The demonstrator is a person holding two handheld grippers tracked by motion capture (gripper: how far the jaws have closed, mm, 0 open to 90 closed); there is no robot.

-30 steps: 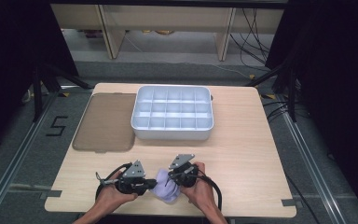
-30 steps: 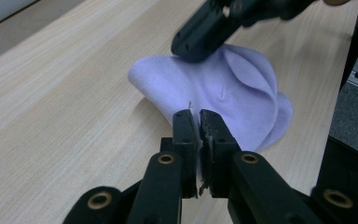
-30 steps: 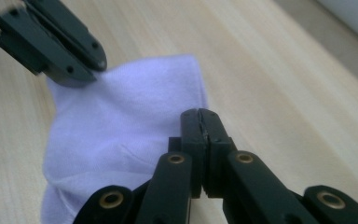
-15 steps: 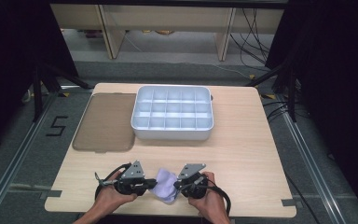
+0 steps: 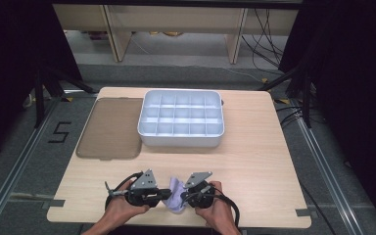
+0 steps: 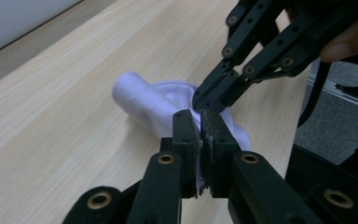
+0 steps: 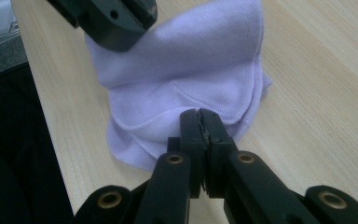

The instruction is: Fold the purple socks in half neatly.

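A pale lilac cloth [image 5: 177, 197] lies bunched near the table's front edge, between my two grippers. In the left gripper view part of the cloth [image 6: 137, 99] is rolled into a tube, and my left gripper [image 6: 199, 116] is shut on a thin edge of it. My right gripper [image 6: 209, 100] pinches the same cloth just beyond those tips. In the right gripper view the cloth [image 7: 191, 65] rises like a tent, with my right gripper [image 7: 199, 114] shut on its lower fold and the left gripper [image 7: 116, 18] at its top. From above, the left gripper [image 5: 166, 194] and right gripper [image 5: 183, 197] point at each other.
A white compartment tray [image 5: 181, 140] stands at the middle back of the wooden table [image 5: 254, 161]. A brown translucent lid [image 5: 110, 129] lies flat to its left. The table's front edge runs just behind both hands.
My right gripper has shifted slightly to the right, away from the left one. More of the cloth now shows stretched between the two grippers. The left gripper has stayed put.
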